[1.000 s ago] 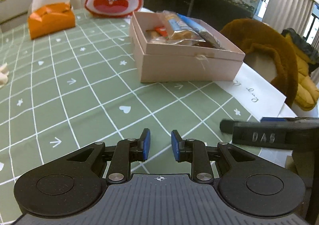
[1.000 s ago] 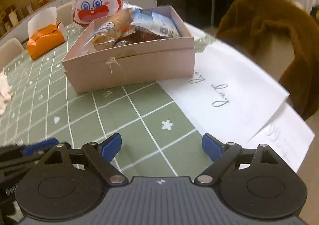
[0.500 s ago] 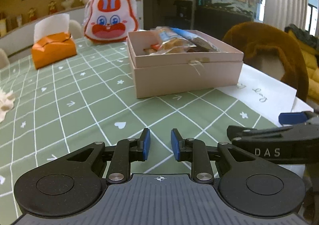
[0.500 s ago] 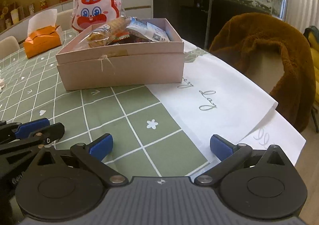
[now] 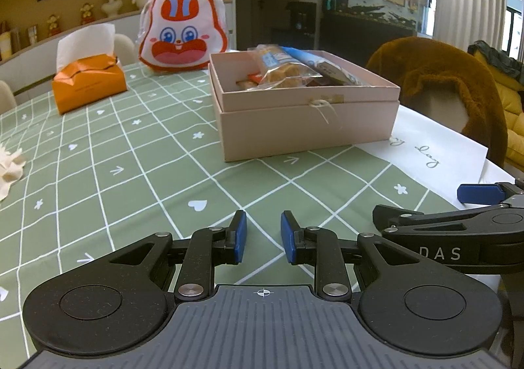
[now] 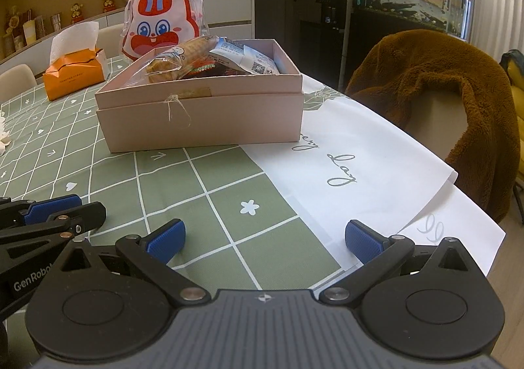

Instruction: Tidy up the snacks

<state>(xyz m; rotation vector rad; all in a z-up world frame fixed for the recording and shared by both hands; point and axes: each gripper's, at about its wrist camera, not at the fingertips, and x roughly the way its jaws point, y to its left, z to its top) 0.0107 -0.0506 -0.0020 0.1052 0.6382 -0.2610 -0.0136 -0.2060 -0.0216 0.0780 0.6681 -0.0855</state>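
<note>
From the left wrist view, the pale pink cardboard box point(image 5: 304, 113) sits open on the green grid-patterned tablecloth point(image 5: 131, 172), up the cloth from the gripper and a little to the right. Its upper rim overlaps a deeper base, and a thin string bow hangs at the front face. Wrapped snacks point(image 5: 288, 69) stand up out of it: a clear pack of golden pastry and a blue-and-white wrapper, with an orange packet lower down. What lies beneath them is hidden by the box wall. The left gripper point(image 5: 260, 236) hovers over bare cloth with its blue pads drawn close, a narrow gap between them and nothing in it. At the right edge the right gripper point(image 5: 475, 202) shows only in part, side-on and cut off by the frame. Behind the box stand a rabbit-faced white and red bag point(image 5: 183, 35) and an orange tissue box point(image 5: 88, 82).

From the right wrist view, the same box point(image 6: 203, 113) stands ahead, slightly left, one corner resting on a white printed paper sheet point(image 6: 360, 159). The snack wrappers point(image 6: 209, 58) overlap, so their count is unclear. The right gripper point(image 6: 263, 239) has its jaws spread wide and empty over cloth and paper. The left gripper point(image 6: 52, 208) pokes in at the left edge, mostly cut off. A brown fleece-covered chair point(image 6: 442, 90) stands beyond the table edge.
</note>
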